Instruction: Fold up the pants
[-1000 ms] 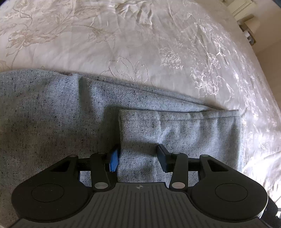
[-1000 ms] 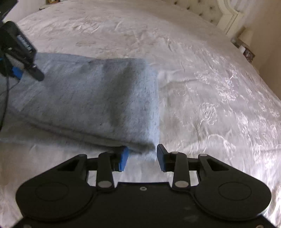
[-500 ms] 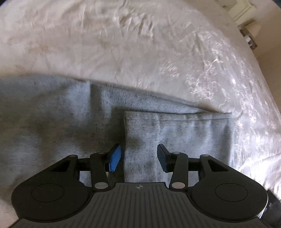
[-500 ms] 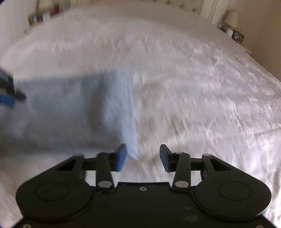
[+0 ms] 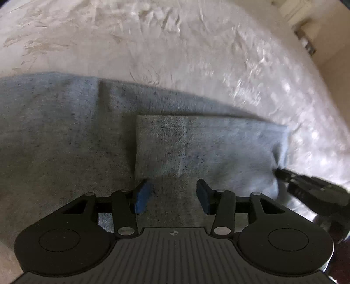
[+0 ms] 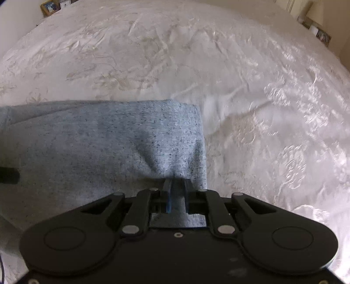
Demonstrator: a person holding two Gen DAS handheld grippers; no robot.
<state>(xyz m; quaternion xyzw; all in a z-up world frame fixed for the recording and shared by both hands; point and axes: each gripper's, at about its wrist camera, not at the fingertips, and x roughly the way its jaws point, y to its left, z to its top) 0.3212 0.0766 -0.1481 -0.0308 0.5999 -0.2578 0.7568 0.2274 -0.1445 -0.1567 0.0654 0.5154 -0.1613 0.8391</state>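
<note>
The grey speckled pants (image 5: 65,139) lie partly folded on the bed, with a folded-over flap (image 5: 196,144) on top. My left gripper (image 5: 172,194) is open, its blue pads on either side of the flap's near edge, just above the cloth. My right gripper (image 6: 176,192) is shut on the near right corner of the pants (image 6: 105,139), and the cloth puckers up into it. The right gripper also shows in the left wrist view (image 5: 306,185), at the flap's right end.
The cream embroidered bedspread (image 6: 240,76) stretches beyond and to the right of the pants. A nightstand with small items (image 6: 319,28) stands at the far right, and framed pictures (image 6: 50,6) at the far left.
My right gripper moved in over the right corner of the pants and closed on it. My left gripper shifted slightly and stays open over the flap.
</note>
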